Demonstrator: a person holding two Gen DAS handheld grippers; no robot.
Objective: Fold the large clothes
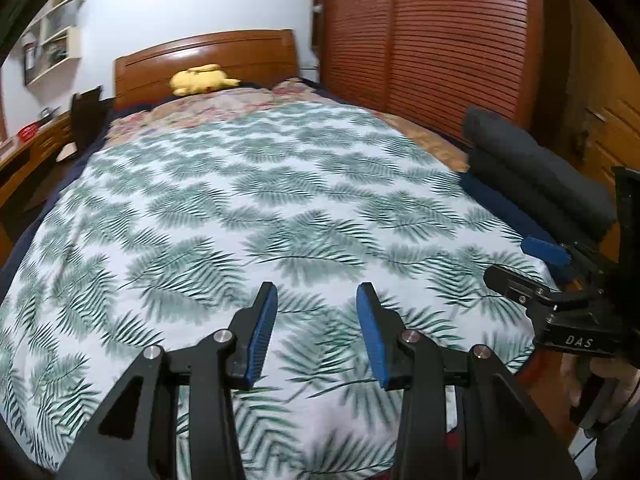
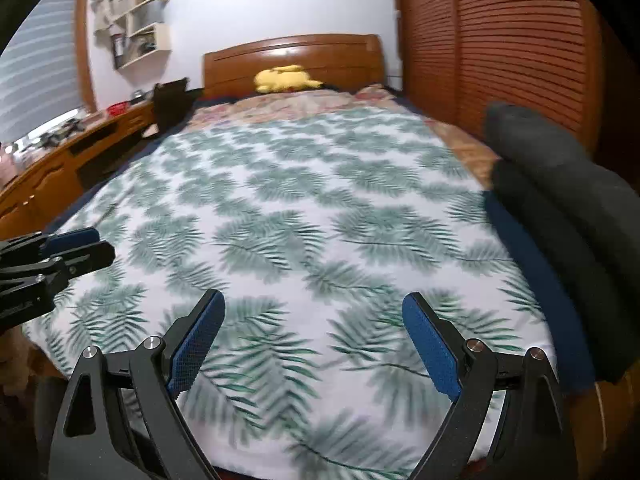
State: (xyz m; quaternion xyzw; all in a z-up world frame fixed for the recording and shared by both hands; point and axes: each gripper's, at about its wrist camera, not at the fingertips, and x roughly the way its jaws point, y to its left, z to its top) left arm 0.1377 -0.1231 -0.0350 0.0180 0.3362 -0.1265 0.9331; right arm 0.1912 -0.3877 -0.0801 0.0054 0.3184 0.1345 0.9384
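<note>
**Pre-Grasp Status: Both Grippers Above the Bed, No Garment Held**

Bedroom setting: a bed with a leaf-print sheet (image 1: 248, 208) fills both views, backed by a wooden headboard (image 1: 208, 56) and flanked by a louvred wardrobe (image 1: 432, 40). A yellow plush toy (image 2: 286, 78) lies at the head end.

**Task item.** Dark grey clothing (image 2: 560, 216) lies in a folded or rolled stack at the bed's right edge, resting on a navy layer (image 1: 504, 208). Motion blur prevents telling how many pieces it contains.

**Grippers.** The left gripper (image 1: 316, 328) hovers over the near end of the sheet with its fingers moderately spread and nothing between them. The right gripper (image 2: 312, 344) is spread wider, also empty, and sits nearer the stack.

**Failure risks.**
- Pinching sheet together with garment: likely if the fingers close too low at the stack's base.
- Lifting only the top layer: the stack would unroll unevenly.
- Dragging the stack off the edge: it lies close to the bed's side.
- Gripper collision: both units work near each other.
</note>
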